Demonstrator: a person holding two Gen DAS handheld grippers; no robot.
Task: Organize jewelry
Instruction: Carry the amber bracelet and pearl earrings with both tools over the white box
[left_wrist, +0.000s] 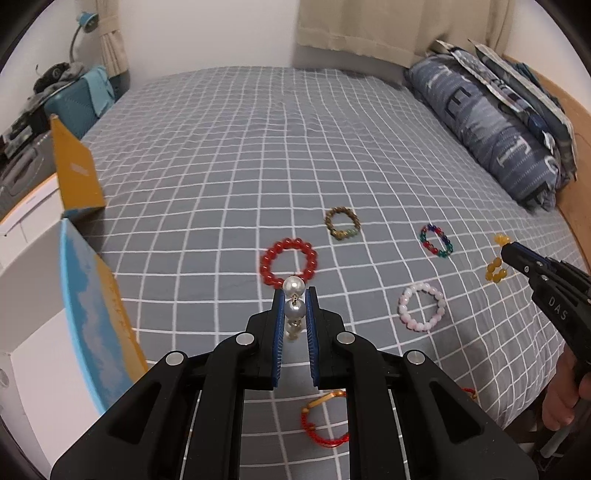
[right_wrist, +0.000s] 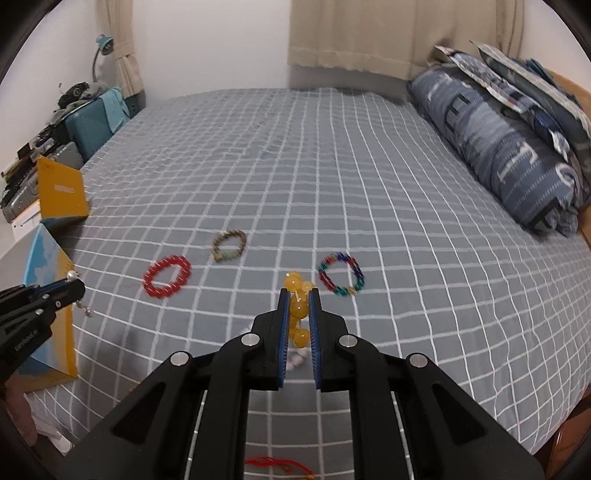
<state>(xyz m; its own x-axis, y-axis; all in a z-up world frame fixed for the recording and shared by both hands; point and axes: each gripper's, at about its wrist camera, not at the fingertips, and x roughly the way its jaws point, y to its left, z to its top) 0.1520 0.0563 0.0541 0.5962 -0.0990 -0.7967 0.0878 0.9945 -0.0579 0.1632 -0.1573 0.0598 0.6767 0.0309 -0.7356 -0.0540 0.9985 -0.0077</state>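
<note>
My left gripper (left_wrist: 294, 295) is shut on a pearl bead bracelet (left_wrist: 294, 308) and holds it above the grey checked bed; it also shows in the right wrist view (right_wrist: 75, 284). My right gripper (right_wrist: 299, 295) is shut on a yellow bead bracelet (right_wrist: 297, 310), also seen in the left wrist view (left_wrist: 495, 273). On the bed lie a red bead bracelet (left_wrist: 289, 263), a brown bead bracelet (left_wrist: 342, 223), a multicoloured bead bracelet (left_wrist: 436, 240), a pink-white bead bracelet (left_wrist: 422, 306) and a red cord bracelet (left_wrist: 323, 421).
An open box with a blue and yellow wall (left_wrist: 98, 325) and a raised yellow lid (left_wrist: 74, 173) stands at the bed's left edge. Pillows and folded bedding (left_wrist: 498, 118) lie at the right. A teal case (left_wrist: 79, 103) and clutter stand beyond the left edge.
</note>
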